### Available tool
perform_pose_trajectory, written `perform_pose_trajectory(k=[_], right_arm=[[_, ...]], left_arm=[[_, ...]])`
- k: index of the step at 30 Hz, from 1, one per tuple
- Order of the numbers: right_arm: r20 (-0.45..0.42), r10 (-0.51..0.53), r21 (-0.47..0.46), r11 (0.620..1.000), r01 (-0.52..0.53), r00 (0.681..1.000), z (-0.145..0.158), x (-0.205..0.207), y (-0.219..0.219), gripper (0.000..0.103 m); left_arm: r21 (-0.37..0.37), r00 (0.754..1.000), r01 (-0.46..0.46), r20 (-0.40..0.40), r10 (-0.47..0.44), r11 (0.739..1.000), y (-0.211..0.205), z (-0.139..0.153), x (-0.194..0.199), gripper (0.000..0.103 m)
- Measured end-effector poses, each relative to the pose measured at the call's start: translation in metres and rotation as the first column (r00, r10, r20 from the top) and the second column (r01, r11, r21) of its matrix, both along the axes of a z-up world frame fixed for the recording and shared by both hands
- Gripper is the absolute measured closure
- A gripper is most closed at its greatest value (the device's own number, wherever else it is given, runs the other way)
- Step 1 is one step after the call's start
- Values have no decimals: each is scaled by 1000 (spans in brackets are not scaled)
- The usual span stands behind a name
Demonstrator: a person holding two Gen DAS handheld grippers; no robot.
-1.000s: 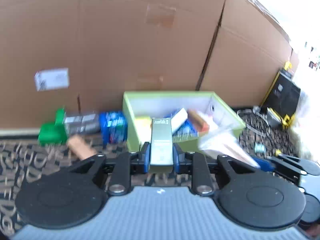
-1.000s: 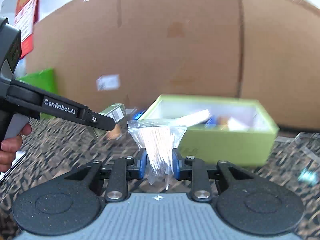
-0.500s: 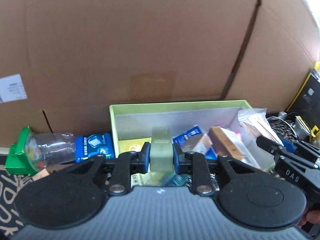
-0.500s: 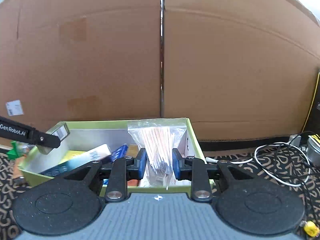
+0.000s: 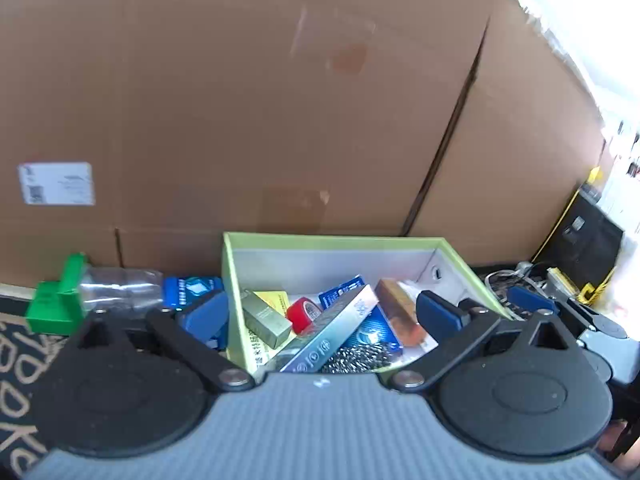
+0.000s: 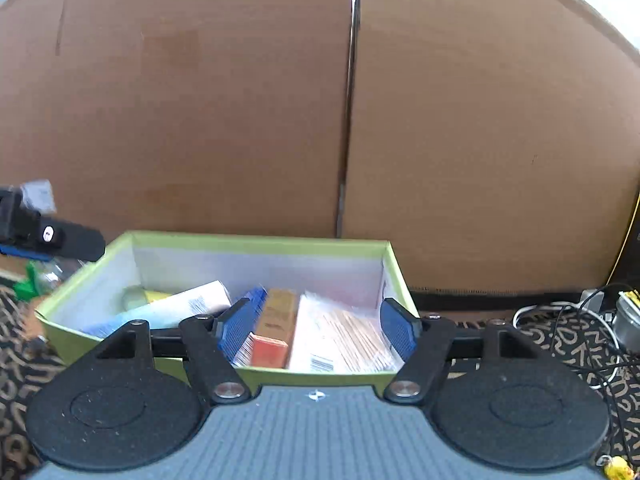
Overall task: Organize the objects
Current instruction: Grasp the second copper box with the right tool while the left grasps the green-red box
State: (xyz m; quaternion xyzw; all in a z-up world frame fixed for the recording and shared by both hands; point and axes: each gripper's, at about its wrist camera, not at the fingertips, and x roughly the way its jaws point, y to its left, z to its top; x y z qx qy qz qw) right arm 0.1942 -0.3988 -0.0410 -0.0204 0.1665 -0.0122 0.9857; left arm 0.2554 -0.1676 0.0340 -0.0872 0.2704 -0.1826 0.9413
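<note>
A light green box (image 5: 332, 239) (image 6: 256, 238) stands against the cardboard wall and holds several items. My left gripper (image 5: 320, 320) hovers at its near edge, jaws opening wide with nothing between the pads. A small olive carton (image 5: 265, 319) lies inside at the left, beside a red tape roll (image 5: 302, 314). My right gripper (image 6: 318, 330) is over the box's right end, jaws opening. The clear bag of thin sticks (image 6: 346, 336) rests in the box below them, free of the pads, next to an orange carton (image 6: 274, 330).
Tall cardboard sheets (image 5: 280, 100) close off the back. Left of the box lie a green plastic piece (image 5: 56, 304), a clear bottle (image 5: 120, 290) and a blue packet (image 5: 192, 288). Cables (image 6: 568, 320) and a black case (image 5: 580, 240) sit to the right on the patterned mat.
Both grippers went from shut to open. The olive carton left the left gripper and lies in the box. The stick bag dropped from the right gripper into the box.
</note>
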Motion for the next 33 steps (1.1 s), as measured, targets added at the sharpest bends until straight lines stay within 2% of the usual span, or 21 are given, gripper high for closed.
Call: perform_pose_trajectory(k=[4, 9, 12, 18, 24, 29, 33], right_arm=[[100, 32, 49, 998, -37, 995, 24, -37, 12, 15], [171, 128, 48, 989, -138, 977, 32, -83, 45, 13], [151, 203, 53, 976, -213, 967, 20, -95, 72, 13], [22, 341, 12, 940, -341, 940, -17, -104, 136, 14], [-64, 429, -24, 902, -431, 901, -42, -87, 181, 27], [-114, 431, -26, 899, -436, 895, -47, -42, 209, 34], [-128, 413, -103, 899, -426, 902, -53, -12, 232, 39]], left_arm=[[-6, 998, -46, 33, 46, 999, 25, 16, -36, 0], [-5, 985, -172, -32, 171, 985, 70, 1, -71, 0], [12, 967, -238, -85, 238, 971, 99, -16, -88, 0], [63, 938, -310, -144, 316, 949, 138, -46, -104, 0], [94, 930, -333, -131, 343, 938, 158, -51, -90, 0], [107, 927, -350, -101, 360, 931, 166, -44, -54, 0], [163, 919, -363, -101, 381, 917, 169, -48, -16, 2]])
